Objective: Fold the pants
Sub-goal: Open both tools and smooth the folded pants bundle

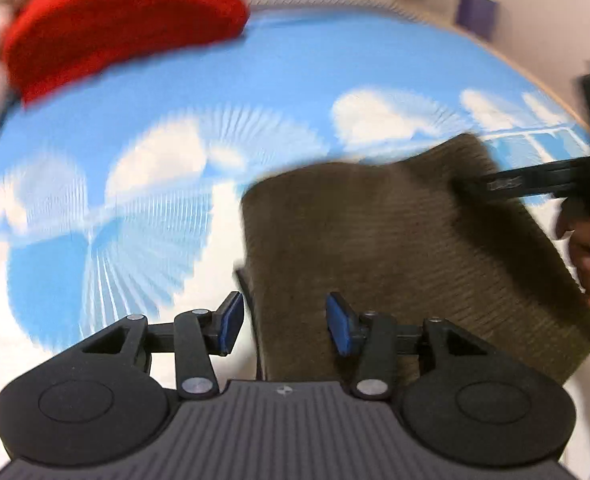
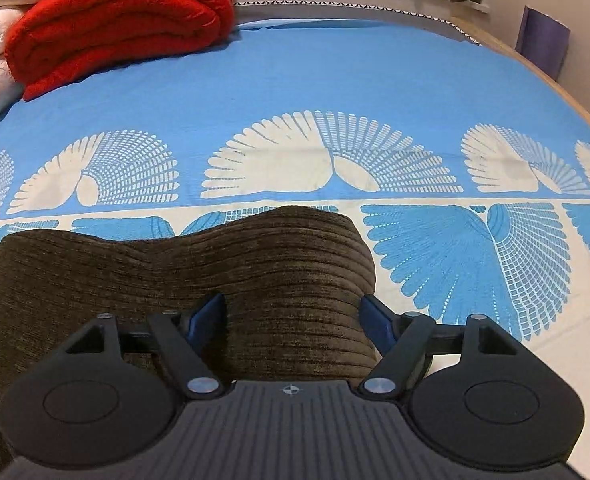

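**Hand-held grippers parted over brown pants on the bed**

Hand-held gripper, left (image 1: 281, 326), is hovering released over the near edge of the pants (image 1: 395, 248); the view is motion-blurred. Largest first: the bed (image 2: 335, 80), in a blue fan-print sheet, is carrying everything. A red blanket (image 2: 115, 20) is sitting folded at the far corner, likely parked clear of the work. The pants are lying near the front edge, apparently part-folded. Right hand-held gripper (image 2: 293, 322) is straddling the fold, fingers parted, gripping nothing.
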Action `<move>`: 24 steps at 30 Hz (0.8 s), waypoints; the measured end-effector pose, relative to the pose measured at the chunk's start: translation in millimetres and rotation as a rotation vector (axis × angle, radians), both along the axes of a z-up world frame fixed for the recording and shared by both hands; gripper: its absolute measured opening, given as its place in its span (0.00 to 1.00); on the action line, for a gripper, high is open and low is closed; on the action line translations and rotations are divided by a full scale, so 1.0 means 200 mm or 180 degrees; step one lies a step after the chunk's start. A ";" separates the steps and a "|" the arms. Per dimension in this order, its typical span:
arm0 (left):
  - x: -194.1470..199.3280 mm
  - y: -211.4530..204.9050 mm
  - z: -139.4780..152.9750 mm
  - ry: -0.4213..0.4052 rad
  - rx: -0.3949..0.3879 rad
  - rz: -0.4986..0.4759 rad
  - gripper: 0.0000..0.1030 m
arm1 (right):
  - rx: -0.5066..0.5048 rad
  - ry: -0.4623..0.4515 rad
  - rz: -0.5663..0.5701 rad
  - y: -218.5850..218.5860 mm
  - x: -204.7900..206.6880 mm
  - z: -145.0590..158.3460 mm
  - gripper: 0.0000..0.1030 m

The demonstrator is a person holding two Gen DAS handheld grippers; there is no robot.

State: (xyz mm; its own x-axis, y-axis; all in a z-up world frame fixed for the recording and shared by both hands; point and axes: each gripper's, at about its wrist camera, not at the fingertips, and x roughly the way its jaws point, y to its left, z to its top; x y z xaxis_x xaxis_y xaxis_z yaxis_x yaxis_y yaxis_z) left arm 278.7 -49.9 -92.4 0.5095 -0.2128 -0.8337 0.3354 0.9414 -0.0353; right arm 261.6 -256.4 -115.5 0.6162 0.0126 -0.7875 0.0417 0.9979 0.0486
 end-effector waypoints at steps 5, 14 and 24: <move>-0.04 0.01 0.02 0.0005 0.0010 0.0073 0.52 | -0.0039 0.0036 0.0118 0.00 -0.03 0.01 0.77; -0.34 0.00 0.03 0.0268 0.0213 -0.0393 0.52 | 0.0109 -0.0065 0.0132 0.01 -0.34 0.24 0.67; -0.68 0.12 0.22 0.0218 0.0449 -0.0037 0.70 | 0.0004 0.0680 -0.0277 -0.17 -0.80 0.12 0.71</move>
State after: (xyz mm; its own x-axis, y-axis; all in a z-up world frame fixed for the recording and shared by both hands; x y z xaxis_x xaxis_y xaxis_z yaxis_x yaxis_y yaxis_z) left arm 142.6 -26.0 -48.8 0.4485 -0.0967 -0.8885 0.3477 0.9347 0.0737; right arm 100.8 -289.7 -92.0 0.4343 -0.0321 -0.9002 0.1369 0.9901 0.0307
